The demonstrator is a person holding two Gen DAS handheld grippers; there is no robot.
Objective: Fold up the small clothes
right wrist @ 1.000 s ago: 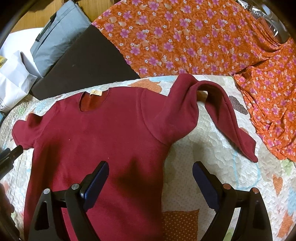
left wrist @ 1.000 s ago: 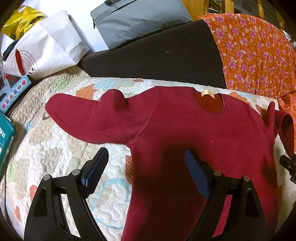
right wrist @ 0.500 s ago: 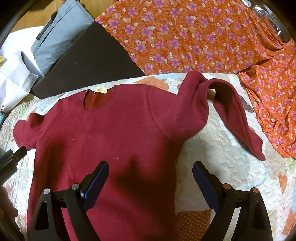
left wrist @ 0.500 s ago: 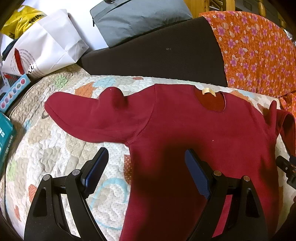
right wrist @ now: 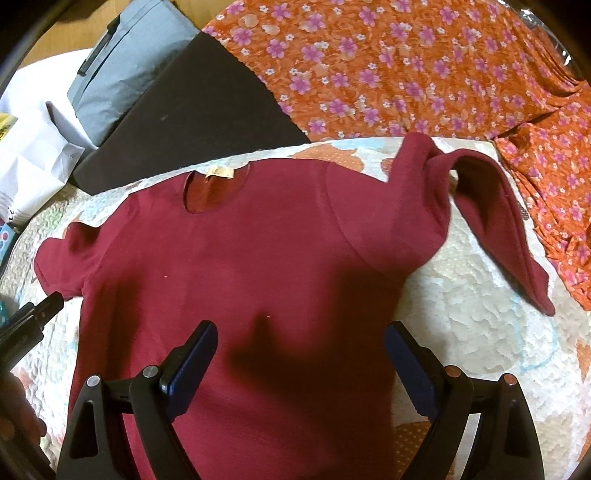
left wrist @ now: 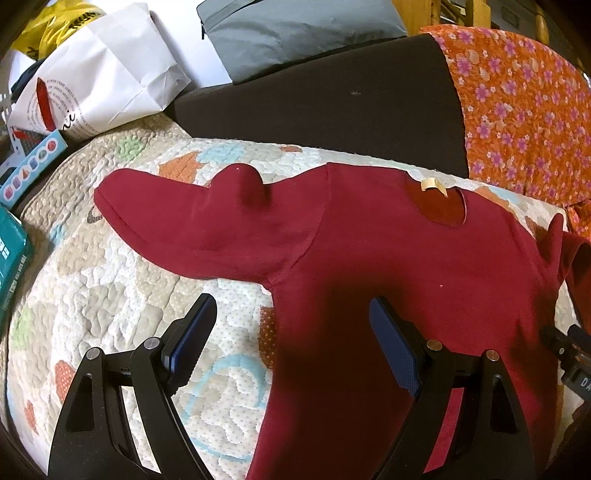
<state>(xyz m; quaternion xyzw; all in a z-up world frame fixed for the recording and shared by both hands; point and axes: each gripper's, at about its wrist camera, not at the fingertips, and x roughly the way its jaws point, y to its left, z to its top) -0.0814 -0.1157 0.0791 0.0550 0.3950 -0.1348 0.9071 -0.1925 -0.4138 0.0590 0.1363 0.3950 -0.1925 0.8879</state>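
A dark red long-sleeved shirt (left wrist: pixel 388 266) lies face up on a patterned quilt (left wrist: pixel 110 314), neck hole with a tan label away from me. Its left sleeve (left wrist: pixel 192 225) spreads out with a bump. Its right sleeve (right wrist: pixel 491 218) is folded over and bunched at the shoulder. My left gripper (left wrist: pixel 291 336) is open and empty above the shirt's left side edge. My right gripper (right wrist: pixel 299 362) is open and empty above the shirt's body (right wrist: pixel 240 277), right of centre. The shirt's hem is hidden below both views.
An orange flowered cloth (right wrist: pixel 424 70) lies behind and to the right. A dark cushion (left wrist: pixel 332 107) and a grey bag (left wrist: pixel 295 33) are at the back. A white paper bag (left wrist: pixel 96 77) and boxes (left wrist: pixel 11 254) sit at the left.
Both grippers have moved slightly forward and inward over the shirt, so it sits a little lower and more centred in each view. Both stay open. The shirt has not moved.
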